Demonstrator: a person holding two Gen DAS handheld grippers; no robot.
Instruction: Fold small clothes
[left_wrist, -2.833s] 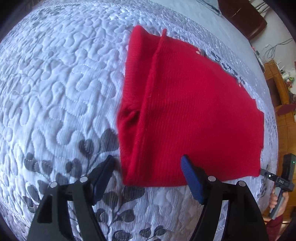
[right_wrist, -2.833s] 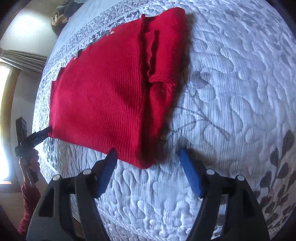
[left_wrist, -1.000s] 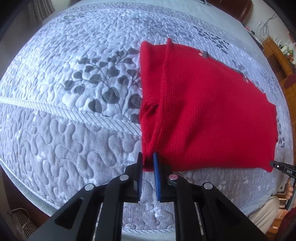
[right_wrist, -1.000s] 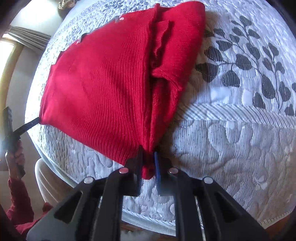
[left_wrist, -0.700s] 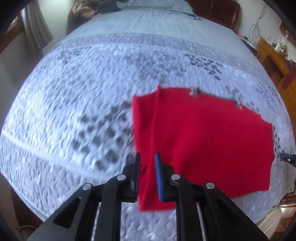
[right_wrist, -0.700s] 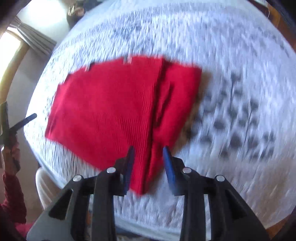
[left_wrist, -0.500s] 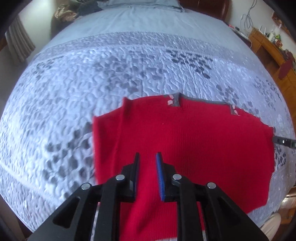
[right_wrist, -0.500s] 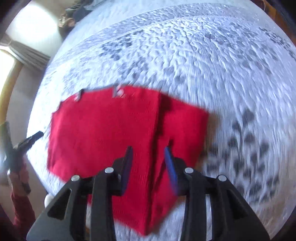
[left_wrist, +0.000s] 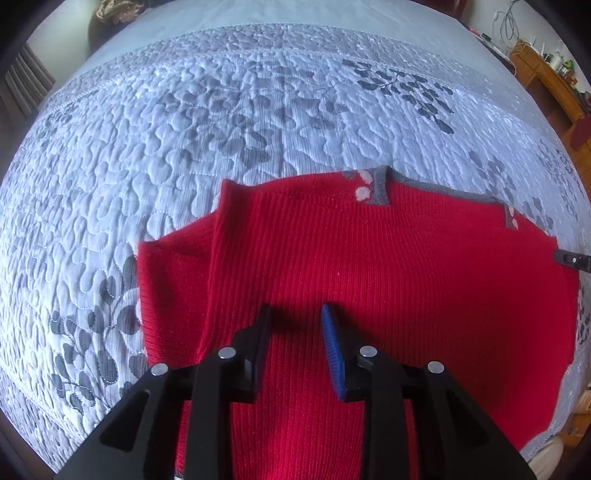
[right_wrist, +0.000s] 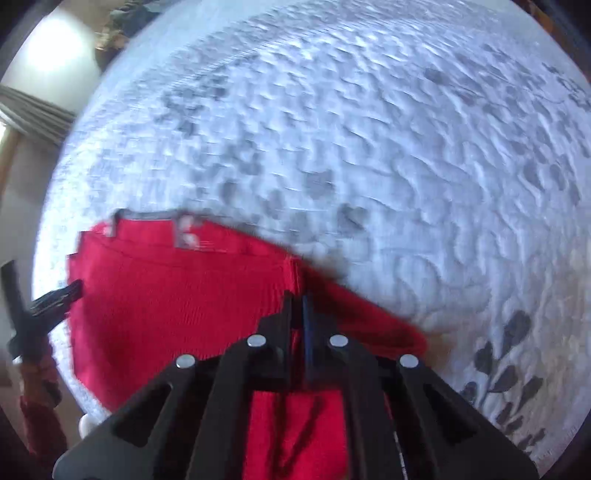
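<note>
Quilted bedspread (left_wrist: 229, 122) is carrying red sweater (left_wrist: 406, 266) directly beneath both grippers; left gripper (left_wrist: 295, 317) is opening, clear of the knit; right gripper (right_wrist: 297, 299) is pressing shut, pinching nothing.

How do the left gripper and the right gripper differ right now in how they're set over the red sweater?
The left gripper has a clear gap between its fingers, which are opening with no fabric pinched; the right gripper is shut. The left hovers over the red sweater body, the right over the seam near its edge. Both point steeply down at the quilted bedspread.
</note>
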